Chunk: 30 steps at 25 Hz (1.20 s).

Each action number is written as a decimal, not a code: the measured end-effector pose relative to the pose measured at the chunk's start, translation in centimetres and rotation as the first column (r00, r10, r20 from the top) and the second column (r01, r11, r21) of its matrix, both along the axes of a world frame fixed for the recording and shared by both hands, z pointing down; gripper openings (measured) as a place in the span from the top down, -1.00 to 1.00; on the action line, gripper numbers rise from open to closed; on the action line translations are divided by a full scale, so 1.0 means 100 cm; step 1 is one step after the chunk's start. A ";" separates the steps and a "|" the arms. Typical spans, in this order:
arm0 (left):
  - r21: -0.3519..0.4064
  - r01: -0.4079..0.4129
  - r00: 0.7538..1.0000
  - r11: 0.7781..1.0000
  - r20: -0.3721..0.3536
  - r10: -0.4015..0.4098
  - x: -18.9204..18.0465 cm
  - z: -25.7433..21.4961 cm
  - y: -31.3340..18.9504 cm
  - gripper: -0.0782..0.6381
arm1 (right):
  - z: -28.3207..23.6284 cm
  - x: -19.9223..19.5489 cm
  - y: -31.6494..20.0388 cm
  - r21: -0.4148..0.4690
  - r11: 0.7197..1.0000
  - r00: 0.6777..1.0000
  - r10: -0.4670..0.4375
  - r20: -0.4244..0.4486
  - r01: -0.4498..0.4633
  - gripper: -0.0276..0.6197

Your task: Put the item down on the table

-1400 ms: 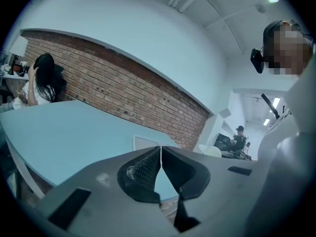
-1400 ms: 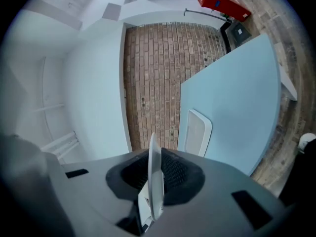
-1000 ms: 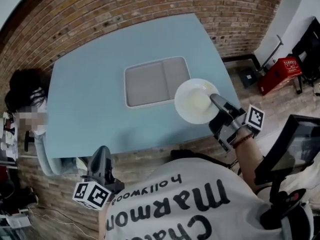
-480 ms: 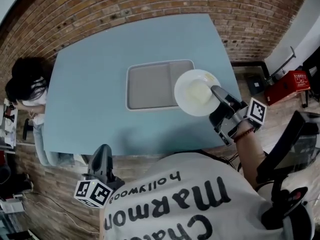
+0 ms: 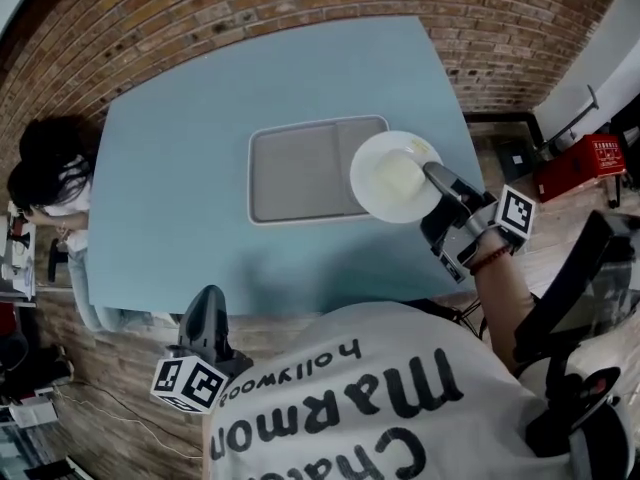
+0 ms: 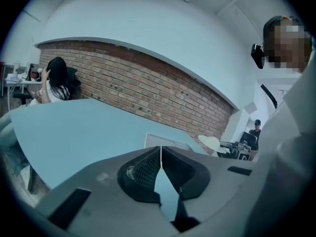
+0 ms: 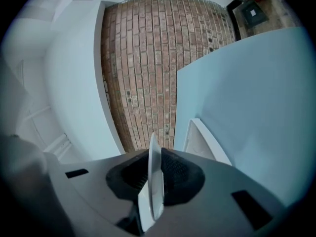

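one wide counter (image 5: 190, 148), pale blue, smooth and matte with rounded corners, fills most of the head view, backed by a rough brick wall (image 5: 300, 18). near its middle lies a grey rectangular tray (image 5: 300, 173), shallow, with a raised rim and a faint divider splitting it into two sections, both bare. over the tray's right end hangs the plate (image 5: 395, 178): white, round, glossy and shallow, with a slightly sunken centre. the right gripper (image 5: 433, 173) has its jaws clamped on the plate's near rim; in the right gripper view the plate stands edge-on, a thin pale blade between ribbed dark pads. it looks held clear of tray and counter, though how high cannot be read. the left gripper (image 5: 206, 308) hangs low at the counter's near edge, well apart from the plate, its jaws pressed together on nothing, cross-hatched pads meeting at the tips. by my reading the carry is in hand and the set-down is not yet begun. the next move calls for picking a bare patch of counter beside the tray, levelling the plate, lowering it until the base sits flat, then parting the jaws. a rim-only hold on glazed ware may slip or tilt, so a slow descent seems wise.
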<state>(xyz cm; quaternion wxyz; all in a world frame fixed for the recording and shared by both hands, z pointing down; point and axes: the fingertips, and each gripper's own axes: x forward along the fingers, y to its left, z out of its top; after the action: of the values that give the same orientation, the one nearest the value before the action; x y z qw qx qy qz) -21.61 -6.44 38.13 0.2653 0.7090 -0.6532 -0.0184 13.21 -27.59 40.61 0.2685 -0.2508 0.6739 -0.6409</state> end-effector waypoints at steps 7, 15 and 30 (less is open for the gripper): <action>-0.021 0.003 1.000 1.000 0.024 -0.002 0.006 0.002 -0.008 0.74 | 0.009 0.006 -0.016 -0.017 1.000 1.000 0.006 -0.005 -0.006 0.77; -0.048 0.008 0.999 0.999 0.038 -0.006 0.016 0.008 -0.005 0.74 | 0.028 0.013 -0.024 -0.044 0.999 0.999 -0.003 -0.036 0.002 0.77; -0.067 0.053 0.998 0.996 -0.030 -0.055 0.004 0.021 -0.007 0.74 | 0.069 0.027 -0.041 -0.086 0.995 0.992 0.047 -0.115 -0.057 0.77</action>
<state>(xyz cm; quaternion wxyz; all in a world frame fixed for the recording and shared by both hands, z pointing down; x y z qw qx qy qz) -21.17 -7.12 40.26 0.2982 0.6815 -0.6681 -0.0154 15.87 -31.68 47.49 0.2354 -0.3159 0.6519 -0.6479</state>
